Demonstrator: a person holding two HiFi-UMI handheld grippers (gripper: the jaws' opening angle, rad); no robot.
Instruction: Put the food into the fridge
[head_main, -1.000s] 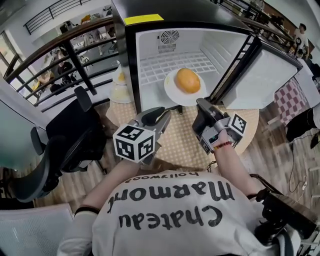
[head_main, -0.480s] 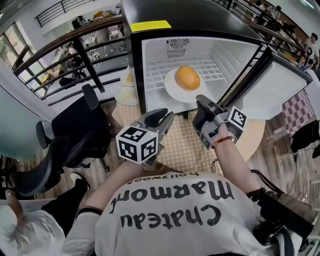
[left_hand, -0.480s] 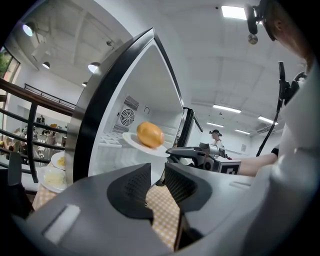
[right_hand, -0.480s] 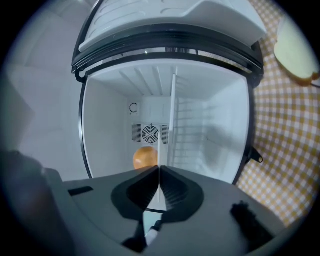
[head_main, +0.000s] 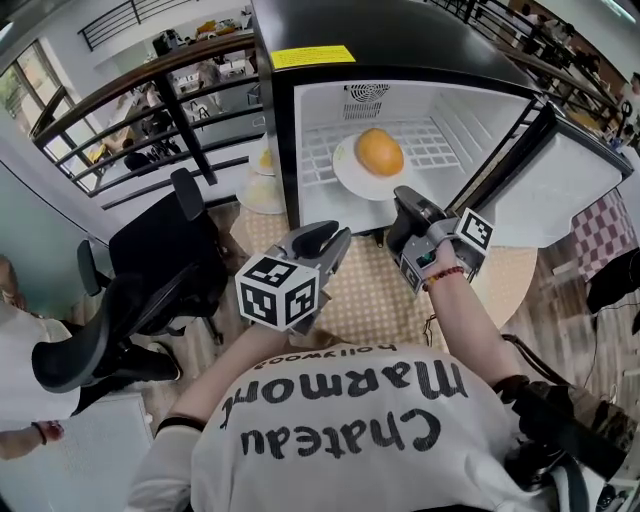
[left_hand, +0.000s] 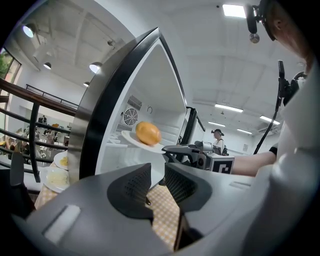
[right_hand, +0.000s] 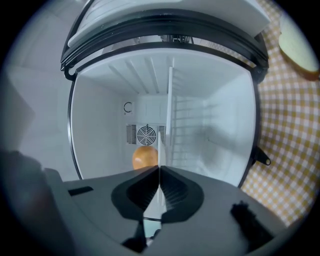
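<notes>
A round orange bun (head_main: 379, 151) lies on a white plate (head_main: 352, 172) that rests on the wire shelf inside the open fridge (head_main: 300, 150). My right gripper (head_main: 400, 197) reaches to the plate's near rim and is shut on it. In the right gripper view the plate (right_hand: 163, 150) shows edge-on as a thin white line between the closed jaws (right_hand: 159, 172), with the bun (right_hand: 145, 157) behind. My left gripper (head_main: 335, 235) hangs over the table in front of the fridge, its jaws a little apart with nothing between them (left_hand: 157, 175).
The fridge door (head_main: 560, 190) stands open to the right. A round table with a checked cloth (head_main: 370, 290) lies under both grippers. Plates of food (head_main: 262, 190) sit left of the fridge, a bread slice (right_hand: 300, 47) on the cloth. A black chair (head_main: 150, 290) stands left.
The right gripper keeps its hold on the plate at the shelf and both grippers have hardly moved. The head view has shifted slightly, and a person in white has come in at lower left.
</notes>
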